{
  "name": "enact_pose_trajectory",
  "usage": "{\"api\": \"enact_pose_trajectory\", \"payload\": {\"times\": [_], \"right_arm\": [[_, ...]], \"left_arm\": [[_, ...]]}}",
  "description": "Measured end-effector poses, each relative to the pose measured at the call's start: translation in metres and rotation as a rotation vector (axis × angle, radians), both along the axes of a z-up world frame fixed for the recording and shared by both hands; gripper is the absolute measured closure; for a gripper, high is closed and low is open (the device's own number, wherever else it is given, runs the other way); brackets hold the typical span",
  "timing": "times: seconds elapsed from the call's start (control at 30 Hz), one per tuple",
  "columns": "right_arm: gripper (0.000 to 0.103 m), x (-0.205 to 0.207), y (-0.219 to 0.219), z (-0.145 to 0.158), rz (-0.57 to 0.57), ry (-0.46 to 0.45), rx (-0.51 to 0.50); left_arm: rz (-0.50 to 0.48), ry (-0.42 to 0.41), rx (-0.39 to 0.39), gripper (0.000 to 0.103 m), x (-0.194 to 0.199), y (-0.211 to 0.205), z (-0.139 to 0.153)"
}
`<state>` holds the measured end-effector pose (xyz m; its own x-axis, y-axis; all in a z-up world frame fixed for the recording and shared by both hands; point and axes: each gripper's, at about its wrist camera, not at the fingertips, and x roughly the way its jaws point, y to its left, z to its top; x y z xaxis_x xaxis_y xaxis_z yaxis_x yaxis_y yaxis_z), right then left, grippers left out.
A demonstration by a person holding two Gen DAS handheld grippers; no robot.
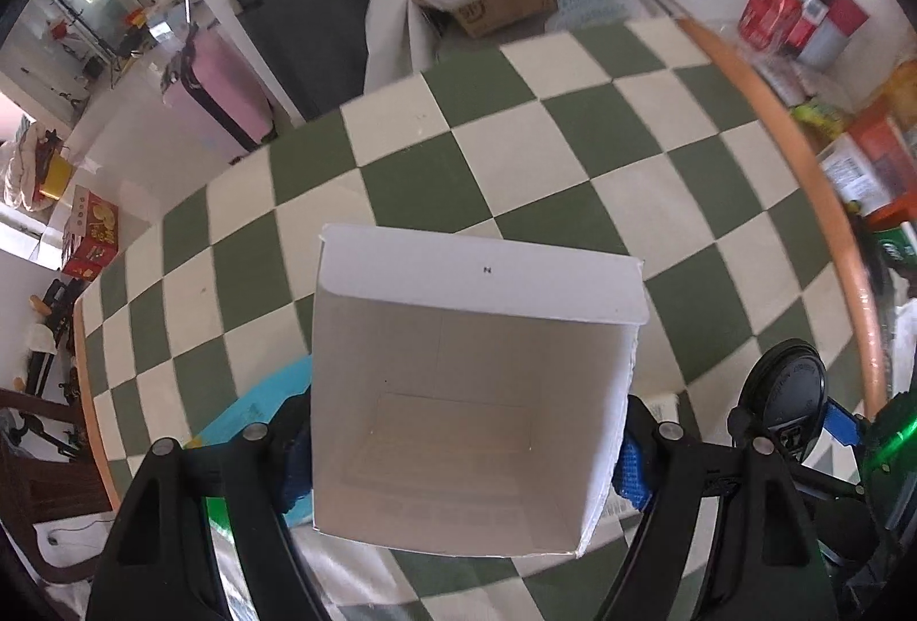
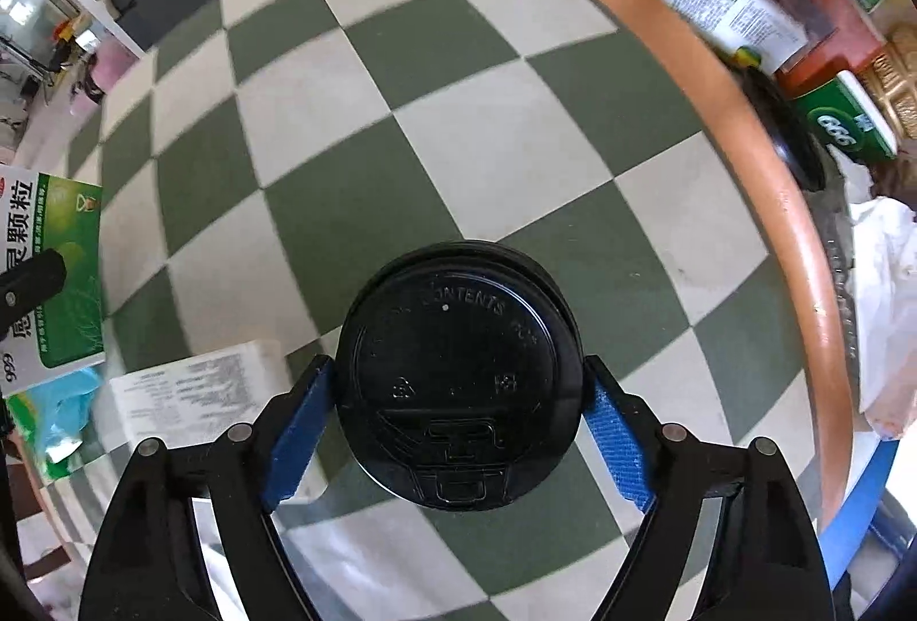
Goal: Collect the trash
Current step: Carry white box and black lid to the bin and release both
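An open, empty white carton [image 1: 458, 392] fills the left wrist view, its flap tipped away from me. My left gripper [image 1: 461, 466] is shut on it, with a blue pad against each side wall. The right wrist view shows the carton's green printed outside [image 2: 57, 277] at the far left. My right gripper [image 2: 458, 440] is shut on a cup with a black plastic lid [image 2: 458, 363], and the blue fingers [image 2: 298, 437] press on the rim from both sides. That same lid [image 1: 794, 392] shows at the lower right of the left wrist view. Both grippers point down over the checkered table [image 2: 487, 151].
A printed leaflet [image 2: 195, 386] and blue plastic [image 2: 57, 403] lie on the cloth at the lower left. Beyond the table's orange rim [image 2: 716, 65], boxes, a green carton [image 2: 848, 122] and cola cans [image 1: 768, 14] crowd the right. A pink suitcase [image 1: 218, 88] and a cardboard box [image 1: 504, 2] stand farther off.
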<state>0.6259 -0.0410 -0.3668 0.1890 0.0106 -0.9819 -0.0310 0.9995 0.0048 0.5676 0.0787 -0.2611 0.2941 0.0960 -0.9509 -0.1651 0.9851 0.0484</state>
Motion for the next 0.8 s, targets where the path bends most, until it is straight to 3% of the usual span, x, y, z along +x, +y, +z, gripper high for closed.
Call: {"api": "enact_pose_trajectory", "payload": {"times": [0.13, 0.33, 0.53, 0.8], "right_arm": [[0.018, -0.02, -0.006, 0.033, 0.029, -0.055, 0.017], [0.018, -0.08, -0.027, 0.083, 0.059, -0.125, 0.052], [0.018, -0.17, -0.033, 0.12, 0.089, -0.186, 0.091], [0.018, -0.358, -0.021, 0.153, 0.138, -0.258, 0.102]], "left_arm": [[0.021, -0.046, -0.022, 0.026, -0.021, 0.024, 0.012], [0.05, -0.116, -0.043, 0.026, -0.096, 0.033, 0.036], [0.079, -0.178, -0.065, 0.026, -0.227, 0.044, 0.056], [0.1, -0.164, -0.11, 0.026, -0.401, 0.059, 0.044]]}}
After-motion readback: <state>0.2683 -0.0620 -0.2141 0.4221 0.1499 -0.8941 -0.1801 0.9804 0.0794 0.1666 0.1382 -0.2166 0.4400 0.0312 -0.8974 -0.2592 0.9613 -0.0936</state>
